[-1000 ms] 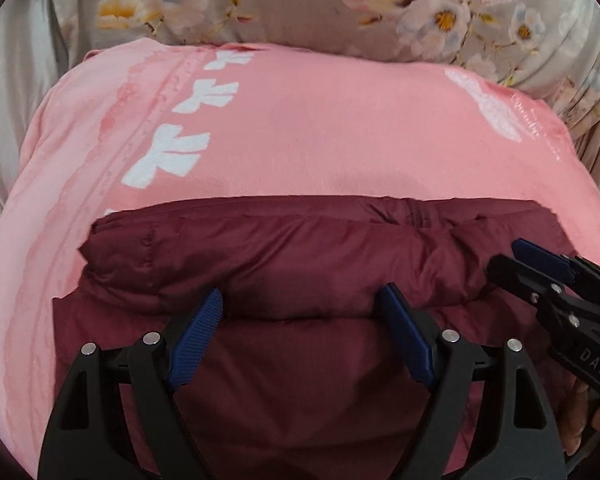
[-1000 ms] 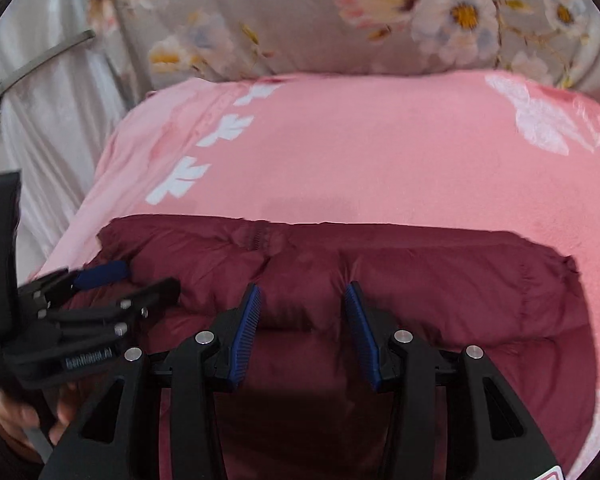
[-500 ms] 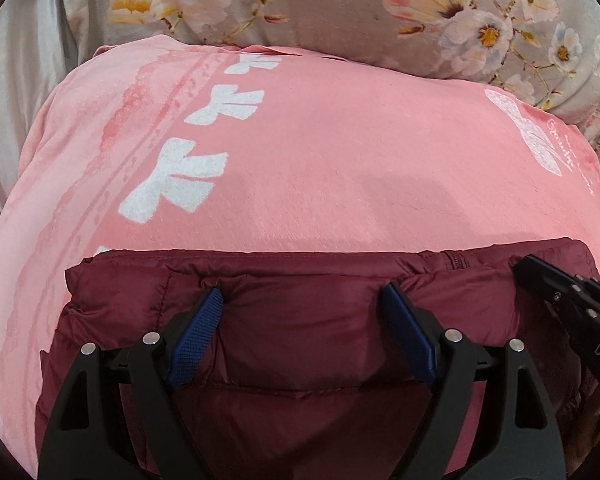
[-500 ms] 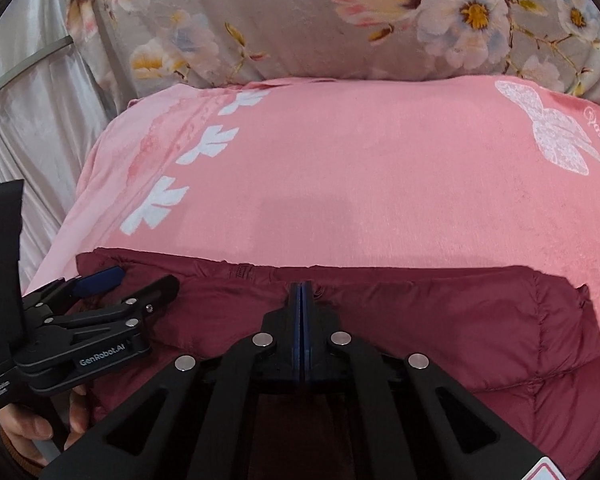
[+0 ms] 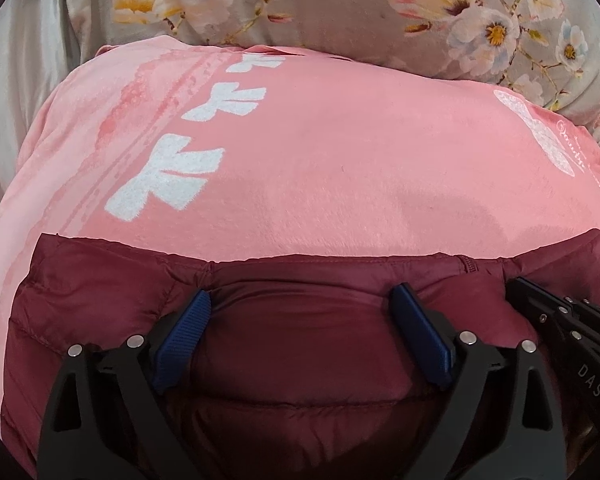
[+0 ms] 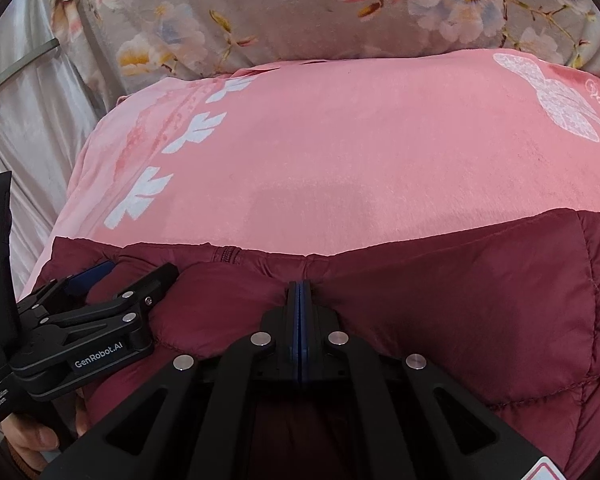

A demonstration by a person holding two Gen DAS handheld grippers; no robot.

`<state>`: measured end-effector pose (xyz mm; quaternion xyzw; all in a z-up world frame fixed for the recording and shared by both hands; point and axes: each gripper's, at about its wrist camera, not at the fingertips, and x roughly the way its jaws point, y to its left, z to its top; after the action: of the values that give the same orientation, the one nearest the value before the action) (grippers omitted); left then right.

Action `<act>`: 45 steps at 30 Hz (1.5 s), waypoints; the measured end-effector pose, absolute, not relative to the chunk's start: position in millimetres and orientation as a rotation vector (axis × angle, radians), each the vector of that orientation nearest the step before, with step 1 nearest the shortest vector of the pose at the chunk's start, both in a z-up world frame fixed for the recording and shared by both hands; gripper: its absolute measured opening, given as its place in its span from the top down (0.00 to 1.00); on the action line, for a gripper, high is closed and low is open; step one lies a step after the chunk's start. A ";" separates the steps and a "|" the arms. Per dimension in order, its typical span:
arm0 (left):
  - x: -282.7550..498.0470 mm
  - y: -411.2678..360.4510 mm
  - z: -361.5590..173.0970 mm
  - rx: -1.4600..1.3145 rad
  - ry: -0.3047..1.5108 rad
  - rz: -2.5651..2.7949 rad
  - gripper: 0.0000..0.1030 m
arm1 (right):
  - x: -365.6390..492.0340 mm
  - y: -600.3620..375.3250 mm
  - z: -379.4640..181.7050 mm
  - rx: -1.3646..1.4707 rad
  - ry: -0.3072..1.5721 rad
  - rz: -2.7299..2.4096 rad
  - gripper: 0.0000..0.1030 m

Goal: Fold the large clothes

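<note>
A maroon puffer jacket (image 5: 300, 360) lies folded on a pink blanket (image 5: 340, 160), its far edge running across both views. My left gripper (image 5: 300, 308) stands wide over that edge, and its jaws are opening. A puffy fold of the jacket bulges between its blue pads (image 5: 188, 328). My right gripper (image 6: 299, 286) is shut, pinching jacket (image 6: 460, 300) fabric that puckers at its tips, just right of the zipper (image 6: 226, 258). In the right wrist view the left gripper (image 6: 136, 276) sits at the left. The right gripper (image 5: 520, 286) shows at the right edge of the left wrist view.
A grey floral quilt (image 5: 340, 8) lies bunched behind the pink blanket (image 6: 340, 140). Pale satin cloth (image 6: 28, 120) hangs at the left. White prints (image 5: 168, 184) mark the blanket. A person's hand (image 6: 32, 440) holds the left gripper's handle.
The right gripper's jaws closed onto the jacket's far edge. Both grippers moved forward and down, so the jacket edge sits closer. The left jaws spread a little wider.
</note>
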<state>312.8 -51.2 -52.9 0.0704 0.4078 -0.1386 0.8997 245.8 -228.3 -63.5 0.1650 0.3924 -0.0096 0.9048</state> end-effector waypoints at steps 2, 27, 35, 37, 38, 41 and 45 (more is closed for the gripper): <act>312.2 -52.2 -53.5 0.150 0.844 -0.284 0.12 | 246.2 -229.0 -63.4 0.348 0.810 -0.019 1.00; 310.6 -45.4 -50.0 0.119 0.829 -0.296 0.10 | 220.7 -251.1 -48.7 0.450 0.675 -0.059 1.00; 284.4 18.4 -11.6 0.001 0.743 -0.168 0.10 | 151.1 -331.1 -42.7 0.576 0.654 -0.316 1.00; 284.2 39.7 -6.8 -0.026 0.738 -0.116 0.10 | 139.8 -337.9 -46.4 0.571 0.664 -0.353 1.00; 286.4 48.2 -8.4 -0.032 0.749 -0.089 0.10 | 137.7 -339.7 -48.8 0.572 0.668 -0.357 1.00; 301.0 70.1 -30.7 -0.057 0.844 -0.039 0.10 | 134.0 -340.4 -58.7 0.575 0.687 -0.365 1.00; 305.7 84.5 -49.9 -0.150 0.882 -0.072 0.08 | 134.5 -336.6 -64.5 0.552 0.702 -0.379 1.00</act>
<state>305.7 84.5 -49.9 -0.0723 0.4264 -0.0347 0.9010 134.5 -336.6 -64.5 0.2655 0.3375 -0.1821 0.8845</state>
